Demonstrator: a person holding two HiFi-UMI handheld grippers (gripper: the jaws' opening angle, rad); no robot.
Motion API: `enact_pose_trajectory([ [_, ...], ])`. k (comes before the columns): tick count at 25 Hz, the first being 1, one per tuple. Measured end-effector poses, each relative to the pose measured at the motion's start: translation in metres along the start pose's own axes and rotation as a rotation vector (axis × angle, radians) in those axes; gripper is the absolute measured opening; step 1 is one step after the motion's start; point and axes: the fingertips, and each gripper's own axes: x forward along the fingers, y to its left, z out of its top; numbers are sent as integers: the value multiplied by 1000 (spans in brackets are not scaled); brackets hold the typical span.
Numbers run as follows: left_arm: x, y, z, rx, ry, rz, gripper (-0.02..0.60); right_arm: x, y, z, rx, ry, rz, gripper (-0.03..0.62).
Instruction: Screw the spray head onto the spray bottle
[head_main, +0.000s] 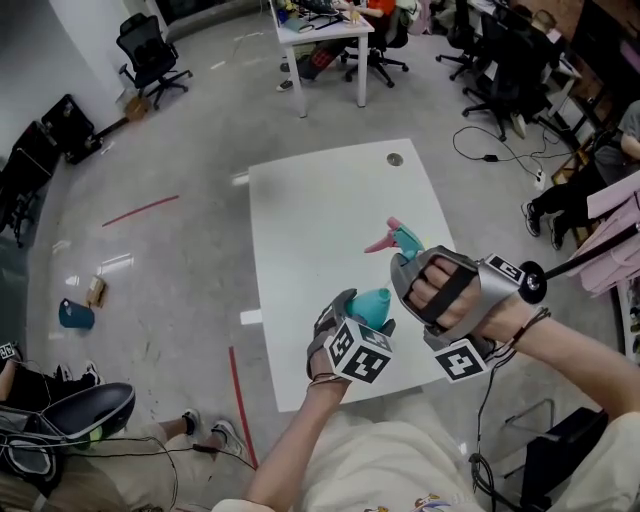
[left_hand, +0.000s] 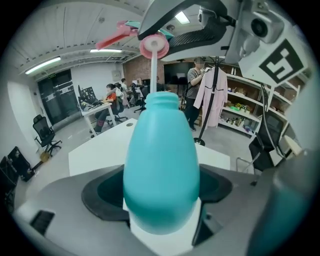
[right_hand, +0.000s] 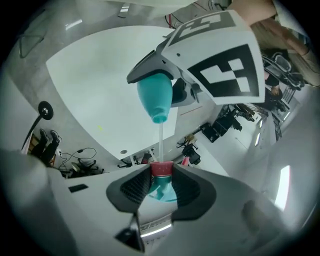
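Bottle (left_hand: 160, 155): teal, held in the air over the near part of the bench (head_main: 300, 220), neck pointing toward the other claw. Left claw (head_main: 366, 312) is clamped on its belly, one pad on each side.

Head (right_hand: 161, 170): gripped by the right claw (right_hand: 161, 186), whose pads close on it just behind the pink collar (left_hand: 154, 46). The pink trigger (left_hand: 115, 36) sticks out to the side.

Tube (right_hand: 160, 142): runs straight from the collar to the bottle's neck (left_hand: 161, 99), and its far end appears to be inside the mouth (the rim hides the entry point in the left gripper view).

Status:
- Done: both parts picked up, axes roughly lined up, tube started into the bottle.
- Not done: a long bare stretch of tube shows between collar and neck, so the collar is not seated and no thread is engaged.
- Left, by my judgement: slide the head in until the collar meets the neck, then turn it tight while the left claw holds the bottle.
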Motion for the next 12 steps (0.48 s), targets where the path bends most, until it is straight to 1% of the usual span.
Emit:
enact_pose_trajectory([
  [5,-16,-6,36,-29,-40,-35,405,-9,-11,1,-7,-39,-21,129],
  [8,-24,-6,55,-43,-77,-39,405,-12,-11,1,-31,-54,-35,129],
  [10,-27,-6,64,-41,-93,-34,405,-14,-11,0,-54,-52,-47,129],
  [12,-29,-4,66,-42,-107,-33,405,-15,-15,1,-48,-53,-56,129],
])
